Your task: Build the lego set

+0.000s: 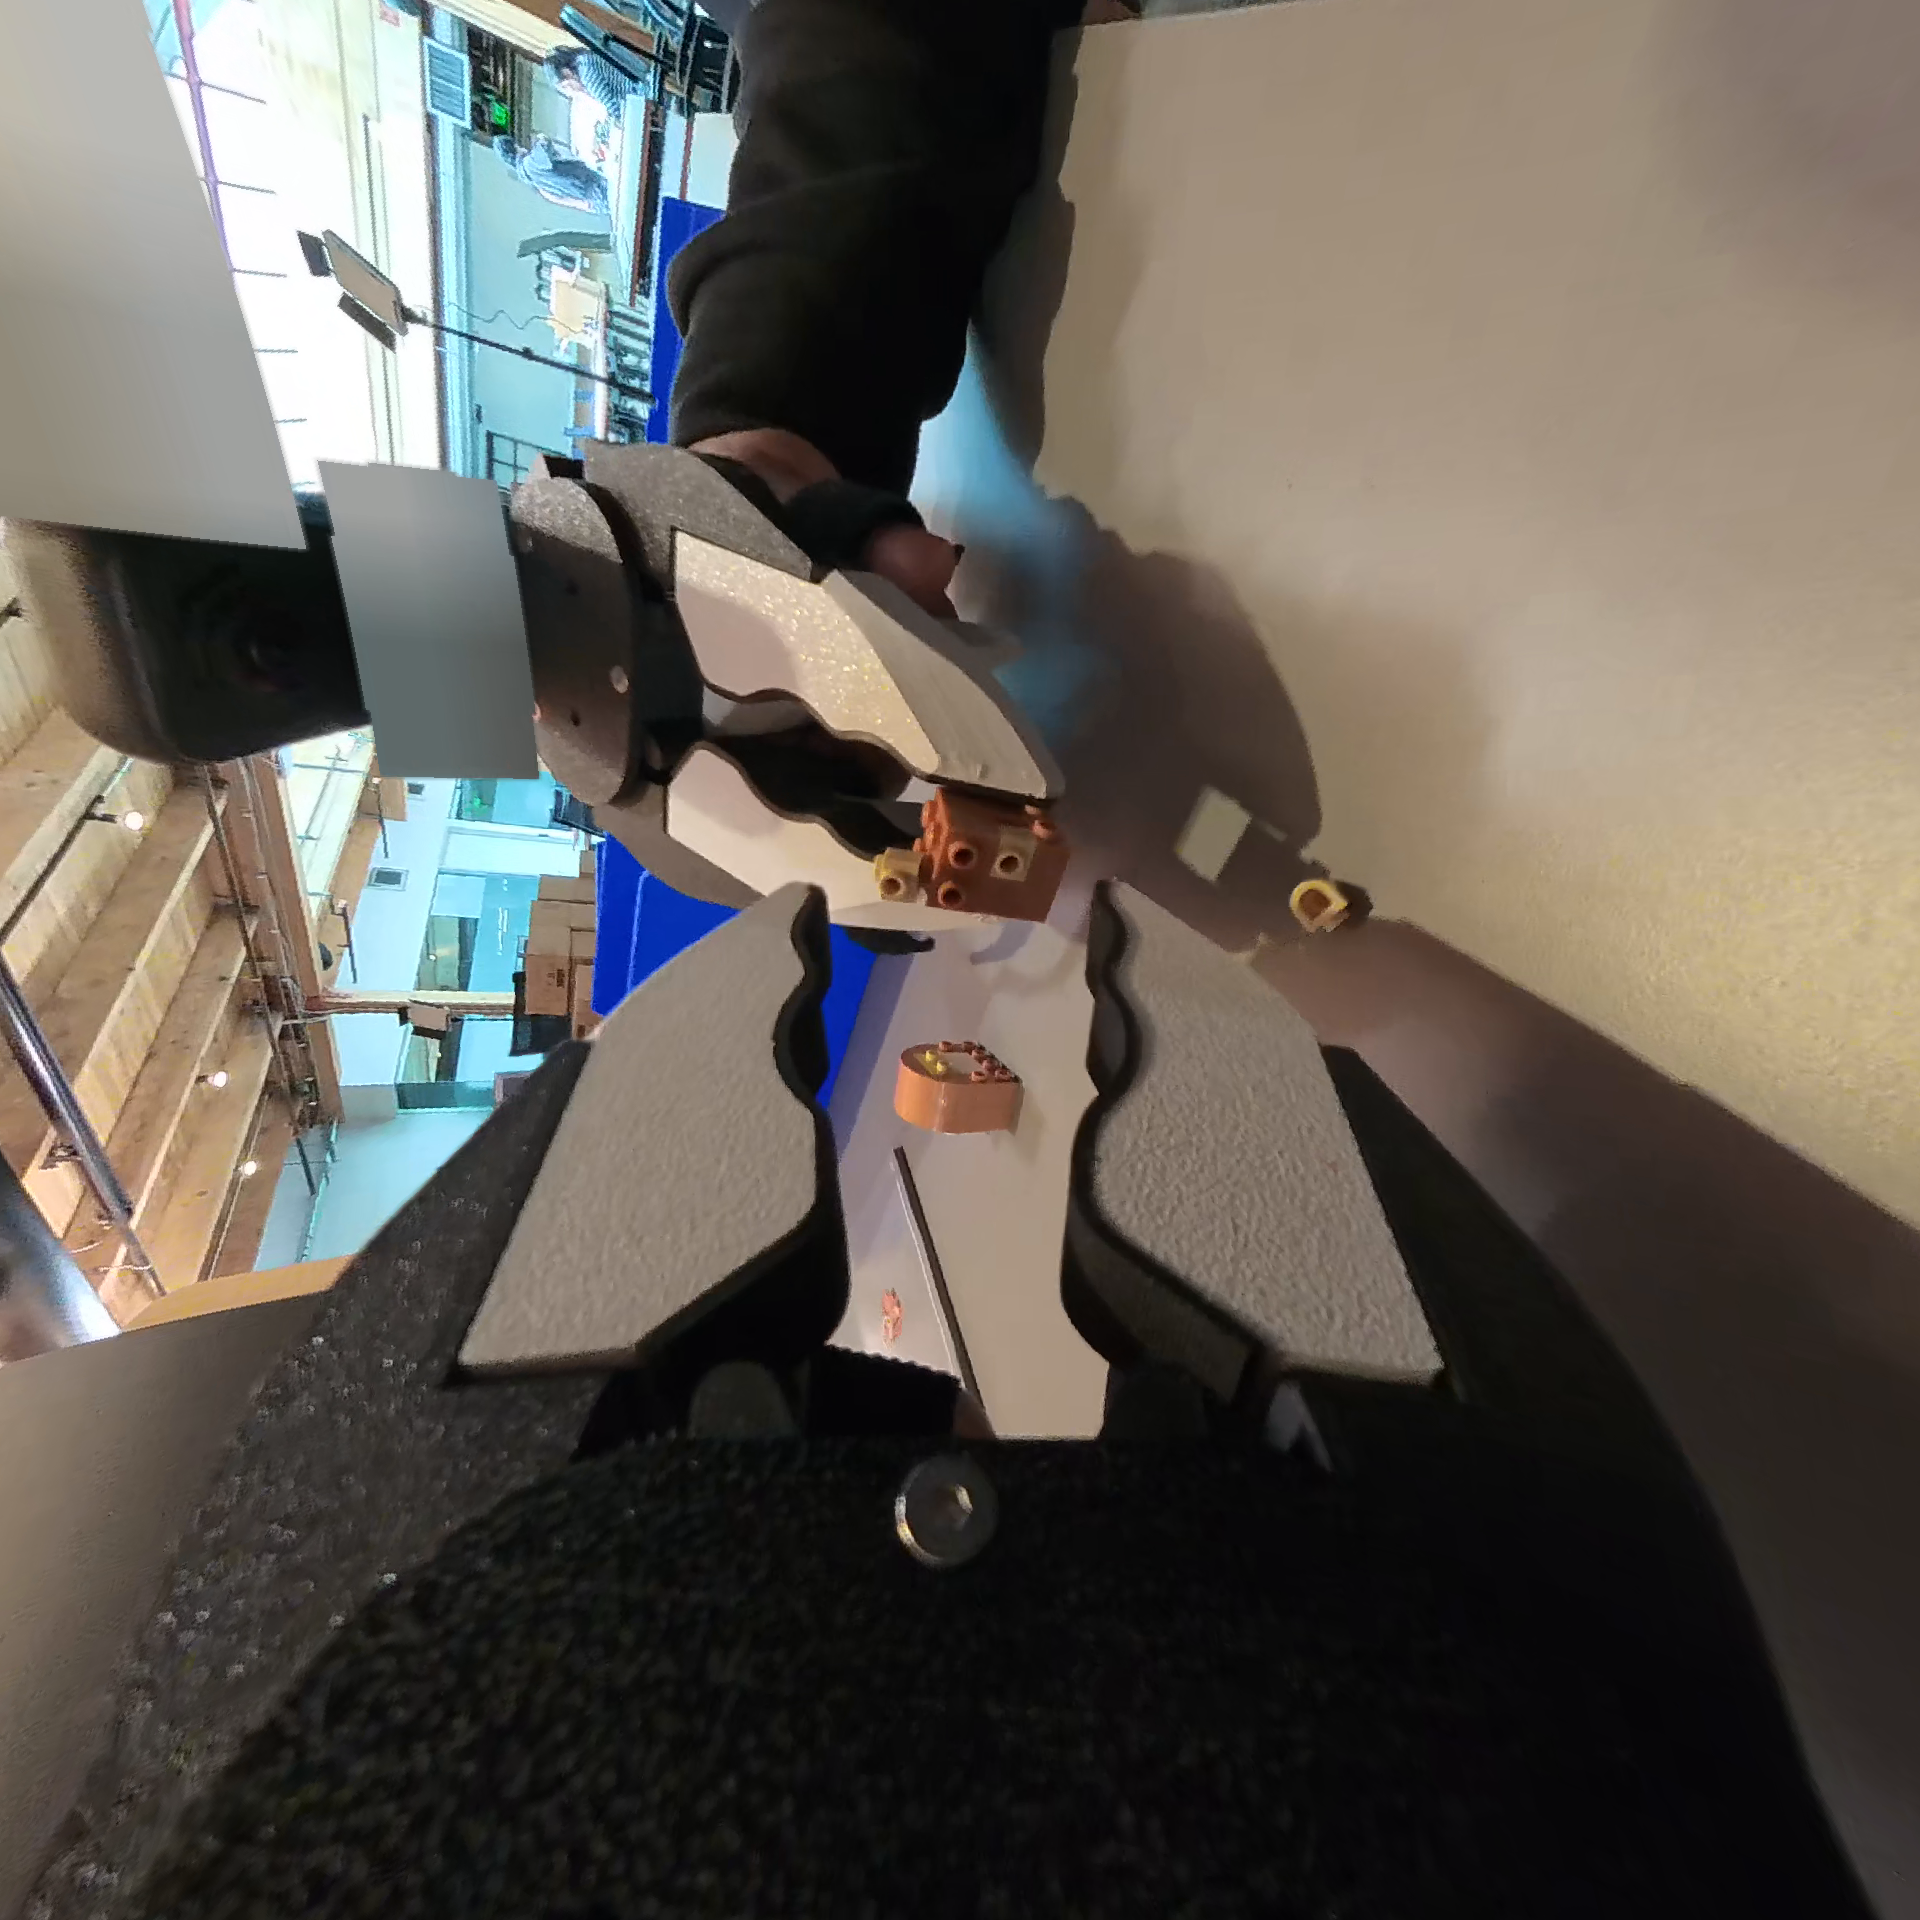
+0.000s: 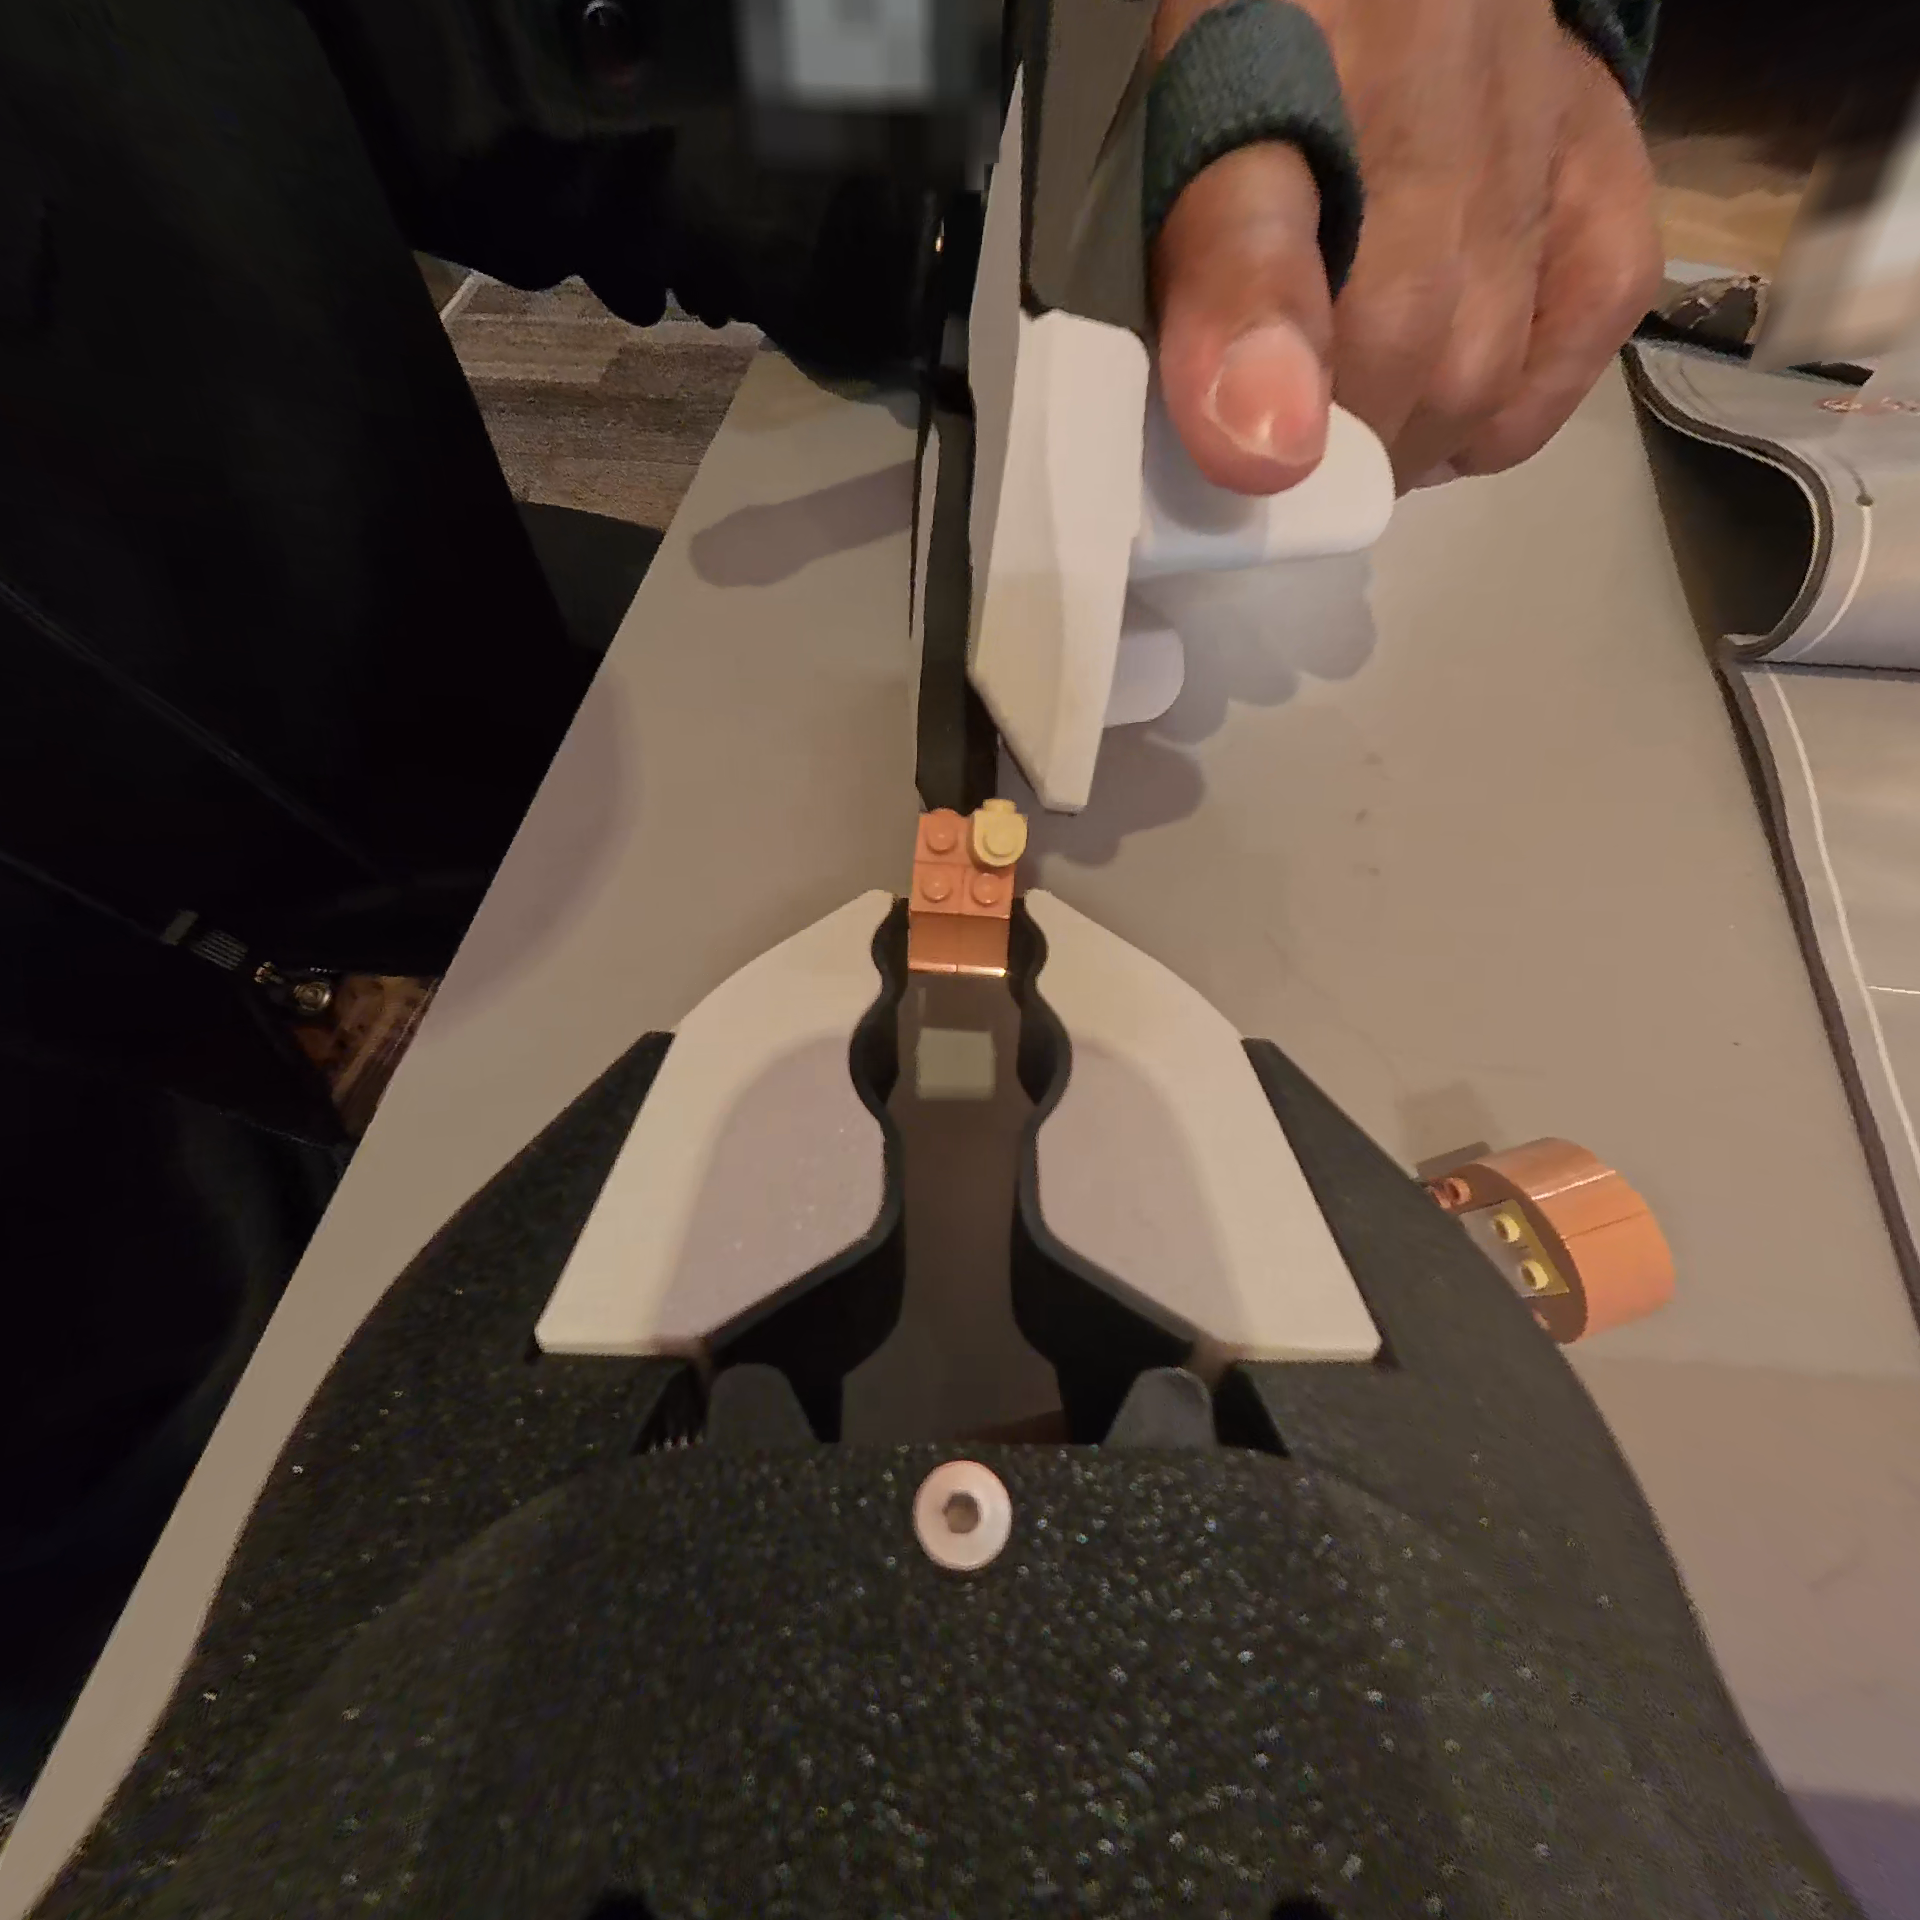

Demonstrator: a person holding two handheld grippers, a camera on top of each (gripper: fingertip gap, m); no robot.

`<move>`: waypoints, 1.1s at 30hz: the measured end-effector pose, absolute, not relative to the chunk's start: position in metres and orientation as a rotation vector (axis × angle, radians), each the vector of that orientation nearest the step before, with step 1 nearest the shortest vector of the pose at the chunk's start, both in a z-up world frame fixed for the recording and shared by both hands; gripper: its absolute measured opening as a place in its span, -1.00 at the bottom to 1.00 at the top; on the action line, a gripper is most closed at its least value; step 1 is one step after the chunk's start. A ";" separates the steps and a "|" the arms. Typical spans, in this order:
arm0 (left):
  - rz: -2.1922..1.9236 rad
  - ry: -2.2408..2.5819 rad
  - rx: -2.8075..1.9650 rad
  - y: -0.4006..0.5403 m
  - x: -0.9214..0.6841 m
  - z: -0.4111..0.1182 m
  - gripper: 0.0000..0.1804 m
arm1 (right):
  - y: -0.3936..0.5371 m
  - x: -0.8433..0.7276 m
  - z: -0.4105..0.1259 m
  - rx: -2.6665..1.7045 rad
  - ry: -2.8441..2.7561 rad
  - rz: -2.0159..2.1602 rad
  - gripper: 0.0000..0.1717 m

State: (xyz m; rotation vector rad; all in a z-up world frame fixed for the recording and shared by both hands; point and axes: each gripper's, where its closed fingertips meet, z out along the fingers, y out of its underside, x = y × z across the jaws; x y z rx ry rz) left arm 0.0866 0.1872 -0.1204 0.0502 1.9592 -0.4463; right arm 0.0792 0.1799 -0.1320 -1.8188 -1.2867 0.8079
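The right gripper (image 2: 961,914) has its jaws closed on a small brown block of toy bricks (image 2: 958,904), one pad pressing on each side. The block sticks out past the fingertips, studs showing, with a small tan piece (image 2: 997,836) fixed at its far corner. It is lifted off the grey worktop (image 2: 1351,935).

The left gripper (image 1: 956,935) has its jaws spread wide with nothing between them. In its own view the fingertips sit just in front of the brick block (image 1: 987,862), apart from it. In the right wrist view it comes in from above, one white finger (image 2: 1039,623) ending close to the tan piece; whether it touches cannot be told. A hand (image 2: 1403,260) holds that gripper.

A rounded brown brick piece (image 2: 1558,1247) with yellow studs lies on the worktop to the right of the right gripper, well apart from the block. A small yellow piece (image 1: 1320,902) lies on the worktop beyond the jaws in the left wrist view. A grey mat (image 2: 1818,520) lies at the worktop's far right.
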 end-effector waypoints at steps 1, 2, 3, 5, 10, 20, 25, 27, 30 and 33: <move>-0.446 1.957 0.055 0.186 0.087 -0.120 -0.48 | 0.179 0.079 -0.132 -1.817 -1.289 0.811 -0.79; -0.445 1.954 0.061 0.186 0.088 -0.119 -0.48 | 0.179 0.078 -0.132 -1.816 -1.292 0.812 -0.79; -0.445 1.956 0.067 0.186 0.088 -0.119 -0.48 | 0.179 0.078 -0.131 -1.815 -1.294 0.811 -0.79; -0.440 1.956 0.078 0.184 0.088 -0.120 -0.49 | 0.178 0.078 -0.131 -1.814 -1.296 0.810 -0.79; -0.421 1.957 0.097 0.181 0.090 -0.123 -0.54 | 0.178 0.077 -0.130 -1.807 -1.294 0.810 -0.79; -0.424 1.886 0.100 0.182 0.093 -0.114 -0.62 | 0.180 0.078 -0.125 -1.798 -1.262 0.829 -0.79; -0.416 1.860 0.110 0.181 0.093 -0.111 -0.62 | 0.179 0.078 -0.122 -1.788 -1.247 0.851 -0.79; -0.415 1.845 0.112 0.181 0.093 -0.109 -0.62 | 0.180 0.078 -0.120 -1.782 -1.238 0.862 -0.79; -0.399 1.825 0.117 0.181 0.093 -0.107 -0.63 | 0.180 0.079 -0.118 -1.778 -1.230 0.870 -0.79; -0.395 1.808 0.118 0.180 0.094 -0.106 -0.63 | 0.180 0.079 -0.117 -1.773 -1.223 0.876 -0.79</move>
